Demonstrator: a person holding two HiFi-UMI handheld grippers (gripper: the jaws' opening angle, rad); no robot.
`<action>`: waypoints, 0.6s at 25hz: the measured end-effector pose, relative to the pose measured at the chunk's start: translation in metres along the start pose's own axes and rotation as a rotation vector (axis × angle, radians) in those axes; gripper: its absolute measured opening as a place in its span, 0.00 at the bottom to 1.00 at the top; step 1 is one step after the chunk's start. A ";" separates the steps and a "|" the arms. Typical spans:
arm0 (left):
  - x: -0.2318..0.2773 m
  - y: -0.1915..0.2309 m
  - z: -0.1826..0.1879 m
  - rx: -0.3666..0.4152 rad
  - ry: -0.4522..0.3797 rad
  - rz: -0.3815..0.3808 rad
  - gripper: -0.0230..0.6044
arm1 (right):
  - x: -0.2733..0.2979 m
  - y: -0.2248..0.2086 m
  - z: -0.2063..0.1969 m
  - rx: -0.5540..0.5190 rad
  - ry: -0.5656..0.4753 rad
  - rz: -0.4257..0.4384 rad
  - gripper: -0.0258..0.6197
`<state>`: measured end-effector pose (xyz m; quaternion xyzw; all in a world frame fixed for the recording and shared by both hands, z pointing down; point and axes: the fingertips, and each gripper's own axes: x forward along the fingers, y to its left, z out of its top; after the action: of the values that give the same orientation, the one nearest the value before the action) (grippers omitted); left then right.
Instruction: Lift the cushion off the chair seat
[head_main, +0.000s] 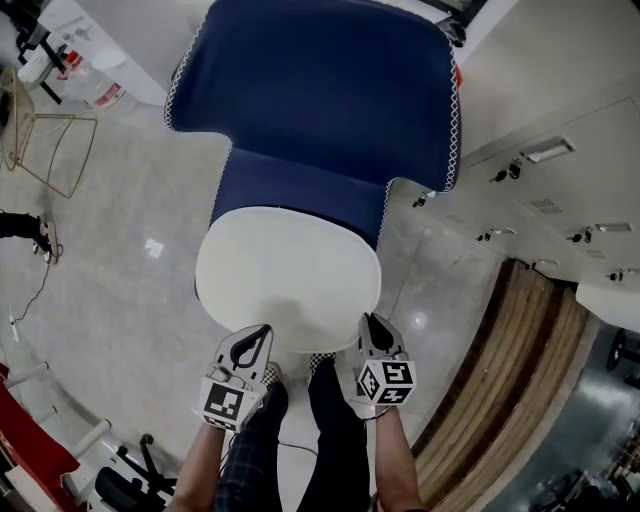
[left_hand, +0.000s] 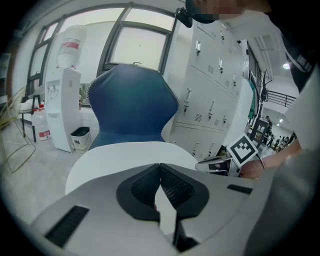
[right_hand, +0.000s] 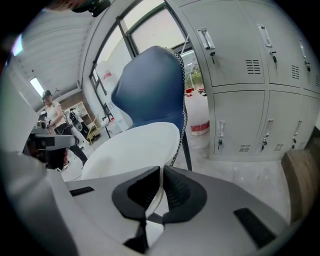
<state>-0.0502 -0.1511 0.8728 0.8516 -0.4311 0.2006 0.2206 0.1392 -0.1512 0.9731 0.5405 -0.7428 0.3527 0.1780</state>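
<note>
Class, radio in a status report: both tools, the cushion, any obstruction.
Left tool shut on cushion, front edge. Right tool likewise. Cushion on the chair seat, not yet lifted. Nothing blocking.

Left tongs (left_hand: 160, 167) pinching white cushion (left_hand: 112, 157), blue chair (left_hand: 132, 105) behind

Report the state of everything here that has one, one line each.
chair: upright.
cushion: flat on the chair seat, not yet lifted.
left gripper: fingers shut on the cushion's front edge.
right gripper: fingers shut on the cushion's front edge.
locker doors: closed.
</note>
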 end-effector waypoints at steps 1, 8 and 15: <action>-0.001 0.001 0.002 -0.001 -0.003 0.001 0.06 | -0.001 0.001 0.002 0.001 -0.003 0.000 0.10; -0.008 0.007 0.021 -0.011 -0.058 0.014 0.06 | -0.013 0.011 0.028 -0.012 -0.039 0.019 0.10; -0.042 0.007 0.055 0.023 -0.046 0.025 0.06 | -0.049 0.048 0.077 -0.055 -0.084 0.052 0.10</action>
<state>-0.0710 -0.1582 0.8062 0.8529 -0.4444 0.1887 0.1985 0.1209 -0.1649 0.8725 0.5303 -0.7728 0.3137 0.1522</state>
